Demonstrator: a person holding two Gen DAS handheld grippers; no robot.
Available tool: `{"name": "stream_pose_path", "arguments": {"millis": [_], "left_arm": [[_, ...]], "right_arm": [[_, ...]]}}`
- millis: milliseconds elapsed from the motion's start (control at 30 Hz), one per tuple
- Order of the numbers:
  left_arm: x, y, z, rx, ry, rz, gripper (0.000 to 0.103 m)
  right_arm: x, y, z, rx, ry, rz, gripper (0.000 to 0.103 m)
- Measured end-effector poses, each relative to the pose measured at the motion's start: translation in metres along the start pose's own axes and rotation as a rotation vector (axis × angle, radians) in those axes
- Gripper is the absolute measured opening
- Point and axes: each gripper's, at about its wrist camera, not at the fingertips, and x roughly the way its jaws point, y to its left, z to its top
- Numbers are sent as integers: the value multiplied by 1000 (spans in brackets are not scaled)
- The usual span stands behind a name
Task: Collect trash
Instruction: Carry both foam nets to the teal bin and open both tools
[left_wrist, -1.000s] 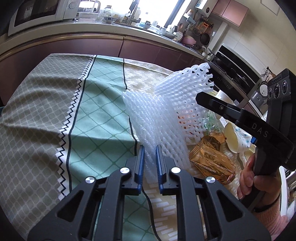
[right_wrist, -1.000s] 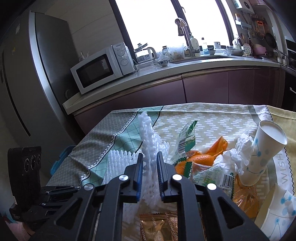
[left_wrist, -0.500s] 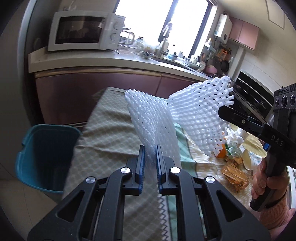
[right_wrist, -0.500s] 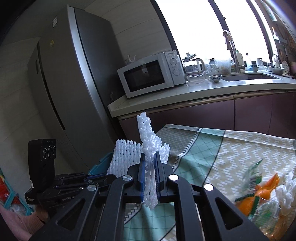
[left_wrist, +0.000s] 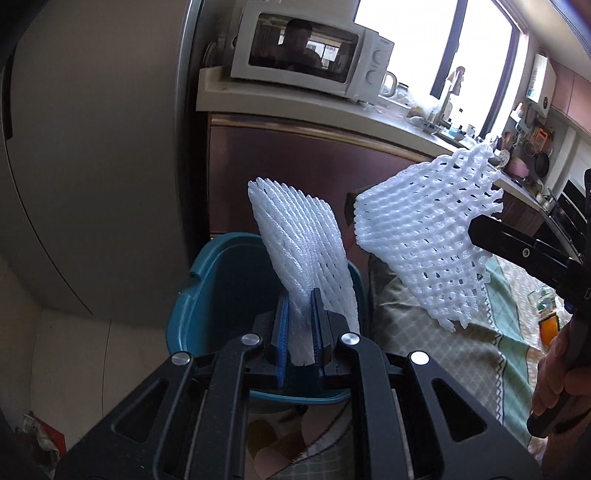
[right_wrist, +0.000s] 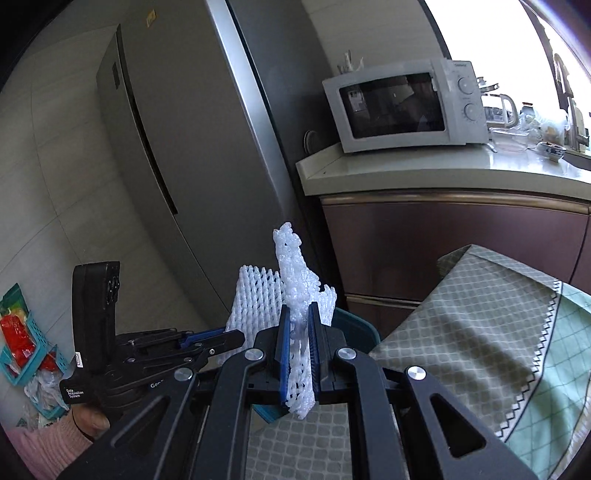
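Observation:
My left gripper (left_wrist: 299, 295) is shut on a white foam net (left_wrist: 295, 236) that stands up from its jaws, right over the open teal bin (left_wrist: 221, 280) on the floor. To its right, my right gripper (left_wrist: 480, 232) holds a second foam net (left_wrist: 421, 236) above the table's end. In the right wrist view, the right gripper (right_wrist: 298, 310) is shut on its crumpled foam net (right_wrist: 295, 269). The left gripper (right_wrist: 229, 336) and its net (right_wrist: 255, 295) are just to its left. Only the bin's rim (right_wrist: 354, 325) shows there, behind the fingers.
A tall grey fridge (left_wrist: 92, 147) stands behind the bin. A microwave (right_wrist: 402, 107) sits on the counter (right_wrist: 443, 173) above brown cabinets. The cloth-covered table (right_wrist: 480, 332) lies to the right, with orange peel (left_wrist: 546, 328) on it. A blue basket (right_wrist: 22, 354) sits on the floor.
Both grippers have swung left off the table, each carrying its foam net. The bin and fridge have come into view; the table's litter has slid out to the right.

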Motion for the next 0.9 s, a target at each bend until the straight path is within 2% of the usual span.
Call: {"name": "stream_pose_path", "arguments": {"millis": [167,333,400,433,467,533,600,767,900], "left_arm": [[44,10,-5,-11,81,33,12],[81,12,-8,-17,149,39,14],[92,16,-7,-24,166,45,17],[97,17,-5,-30,174,48,21],[102,17,-4,-36,183,51,28],[111,21,-1,-39,188,63,30],[119,22,0,-45,196,68,36],[119,23,4,-49,171,101,39],[90,12,-12,-44,115,106,40]], "right_arm": [[53,3,-6,-29,119,-65,8],[83,8,-16,-67,204,-129,10],[91,10,-16,-67,240,-138,11],[92,10,-16,-68,242,-138,18],[92,11,-16,-73,239,-139,28],[90,12,-16,-79,230,-143,39],[86,12,-17,-77,225,-138,40],[73,5,-20,-46,212,-114,40],[46,3,-23,-33,180,-92,41]]}}
